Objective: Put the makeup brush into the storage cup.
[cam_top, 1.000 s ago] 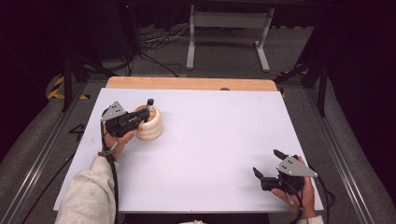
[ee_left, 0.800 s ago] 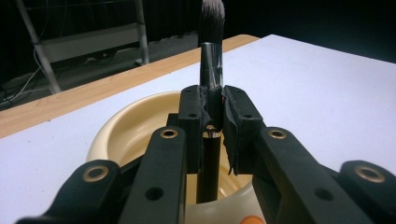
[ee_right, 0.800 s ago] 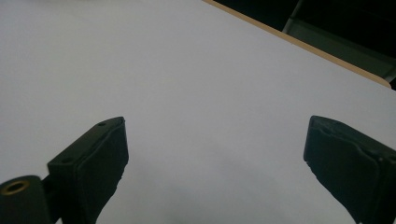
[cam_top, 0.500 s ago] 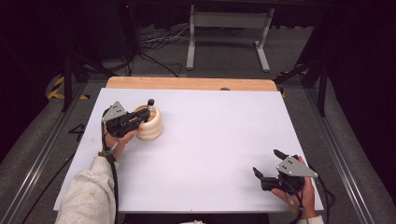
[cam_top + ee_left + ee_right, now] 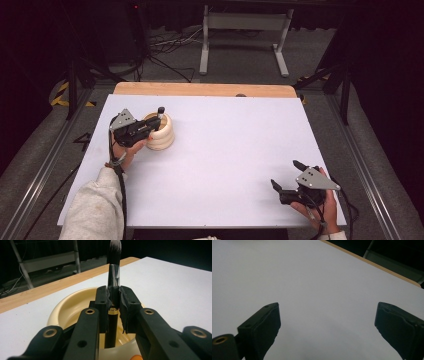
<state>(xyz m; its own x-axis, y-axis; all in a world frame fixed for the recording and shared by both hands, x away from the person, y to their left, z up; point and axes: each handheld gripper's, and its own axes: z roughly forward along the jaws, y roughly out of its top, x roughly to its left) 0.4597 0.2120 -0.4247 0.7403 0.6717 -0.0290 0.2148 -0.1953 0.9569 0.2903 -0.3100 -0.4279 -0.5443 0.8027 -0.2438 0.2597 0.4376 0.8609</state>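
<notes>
Bowl (image 5: 161, 133) at the table's (image 5: 225, 150) far left; brush (image 5: 113, 277) upright in it, between the left gripper's (image 5: 150, 129) jaws; right gripper (image 5: 285, 179) near right corner

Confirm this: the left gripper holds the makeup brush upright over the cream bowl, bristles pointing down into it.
Not quite. The left gripper does hold the makeup brush upright over the cream bowl, but the bristles point up, above the jaws; the handle end goes down into the bowl. The left gripper view shows it.
</notes>
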